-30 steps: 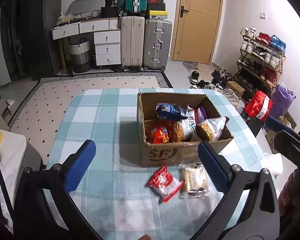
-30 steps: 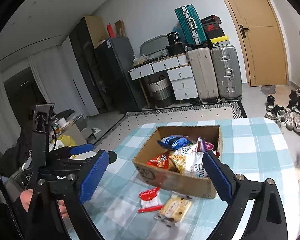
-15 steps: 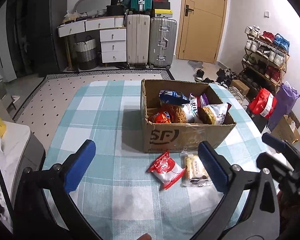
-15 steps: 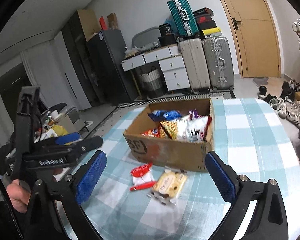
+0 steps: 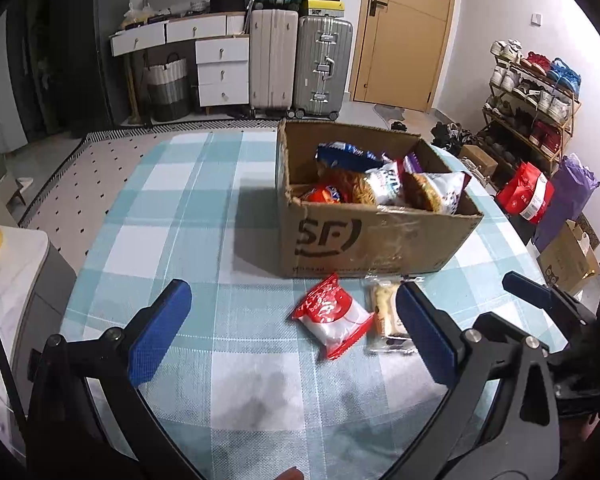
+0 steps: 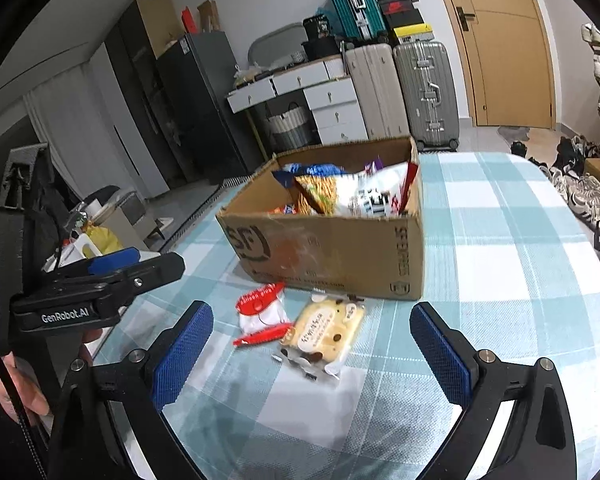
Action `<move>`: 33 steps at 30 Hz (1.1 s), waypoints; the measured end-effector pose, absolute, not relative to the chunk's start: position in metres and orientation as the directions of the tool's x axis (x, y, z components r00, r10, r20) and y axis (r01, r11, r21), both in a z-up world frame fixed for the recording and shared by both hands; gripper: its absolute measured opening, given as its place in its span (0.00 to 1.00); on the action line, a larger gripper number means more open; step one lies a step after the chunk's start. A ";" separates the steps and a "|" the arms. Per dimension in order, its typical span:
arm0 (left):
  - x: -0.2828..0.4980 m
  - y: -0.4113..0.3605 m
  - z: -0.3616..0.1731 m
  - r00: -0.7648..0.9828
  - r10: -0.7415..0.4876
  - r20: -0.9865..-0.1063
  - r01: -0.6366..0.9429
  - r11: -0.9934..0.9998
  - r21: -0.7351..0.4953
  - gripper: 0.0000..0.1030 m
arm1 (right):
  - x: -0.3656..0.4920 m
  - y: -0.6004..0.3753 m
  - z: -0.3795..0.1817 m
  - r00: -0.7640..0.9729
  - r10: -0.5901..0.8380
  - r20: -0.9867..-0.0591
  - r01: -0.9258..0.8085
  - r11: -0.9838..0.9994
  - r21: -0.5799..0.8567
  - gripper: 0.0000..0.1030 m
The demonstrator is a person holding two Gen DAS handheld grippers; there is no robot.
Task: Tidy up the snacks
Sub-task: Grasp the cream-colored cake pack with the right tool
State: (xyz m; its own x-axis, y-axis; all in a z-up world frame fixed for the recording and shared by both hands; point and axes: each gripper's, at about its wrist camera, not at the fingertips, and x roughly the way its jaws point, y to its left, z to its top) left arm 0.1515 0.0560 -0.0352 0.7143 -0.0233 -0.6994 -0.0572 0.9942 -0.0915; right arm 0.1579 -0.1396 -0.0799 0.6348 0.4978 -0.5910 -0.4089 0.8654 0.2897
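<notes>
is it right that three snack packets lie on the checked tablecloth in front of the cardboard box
Not quite: two packets lie there, not three. The right wrist view shows a red-and-white packet and a clear-wrapped biscuit packet on the checked tablecloth in front of the cardboard box.

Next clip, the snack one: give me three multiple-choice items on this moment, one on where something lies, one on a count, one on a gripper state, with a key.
1. Where do the loose snack packets lie?
A. On the cloth in front of the box
B. Behind the box
C. On the floor

2. How many packets lie outside the cardboard box?
A. One
B. Two
C. Four

3. How does the right gripper stand?
A. Shut on a packet
B. Shut on nothing
C. Open, holding nothing

Key:
1 A: the red and white packet and the biscuit packet lie on the checked tablecloth just before the printed front of the cardboard box.
2 B: only those two are outside; the rest sit in the box.
3 C: the right gripper has its blue pads wide apart above the cloth, touching neither packet.
</notes>
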 end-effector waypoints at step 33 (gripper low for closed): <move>0.165 0.115 -0.114 0.618 -0.026 -0.786 -0.175 0.970 -0.170 0.99 | 0.215 -0.067 -0.159 0.531 0.302 -0.792 -0.427 0.903 0.059 0.75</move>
